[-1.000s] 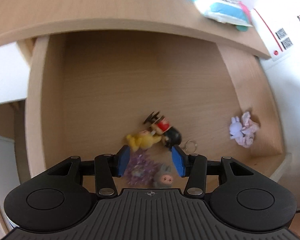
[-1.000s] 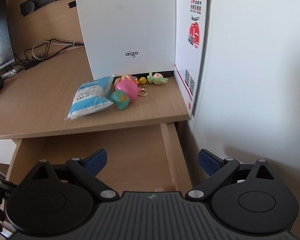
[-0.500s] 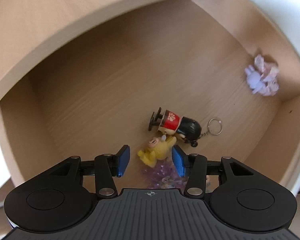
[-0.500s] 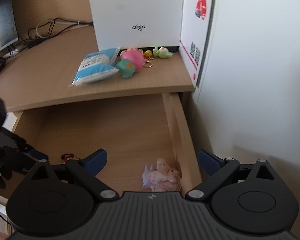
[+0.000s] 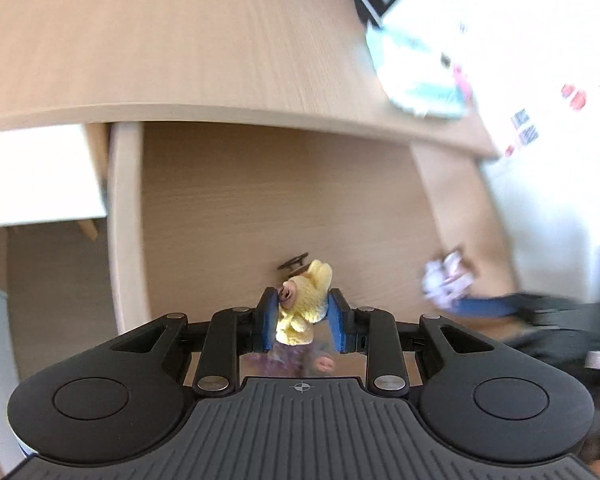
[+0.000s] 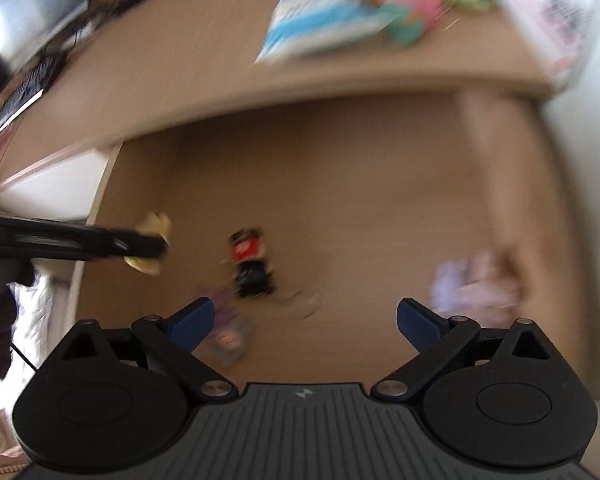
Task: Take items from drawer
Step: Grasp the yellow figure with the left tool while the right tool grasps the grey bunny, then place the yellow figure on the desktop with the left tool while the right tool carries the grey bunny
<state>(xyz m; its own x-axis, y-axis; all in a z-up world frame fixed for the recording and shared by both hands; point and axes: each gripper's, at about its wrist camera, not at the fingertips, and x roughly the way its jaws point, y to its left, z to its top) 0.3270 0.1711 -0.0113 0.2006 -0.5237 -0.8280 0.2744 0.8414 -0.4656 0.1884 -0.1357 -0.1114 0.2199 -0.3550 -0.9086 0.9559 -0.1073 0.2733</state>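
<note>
Your left gripper (image 5: 301, 317) has its blue pads pressed against both sides of the yellow plush toy (image 5: 302, 305), a soft, knitted-looking figure with a pink snout, held clear above the drawer (image 5: 260, 200) floor. In your right wrist view the same toy (image 6: 152, 246) hangs at the end of the dark left fingers over the drawer's left part. Your right gripper (image 6: 304, 322) is spread wide and grasps nothing, pointing down into the smooth, pale wood drawer. Below it lie a red-and-black figurine (image 6: 250, 266) with a key ring, a blurred purple toy (image 6: 224, 320), and a pale pink and lilac plush (image 6: 476, 286) near the right wall. Blurred packets and toys sit on the desk top (image 5: 180, 40).
</note>
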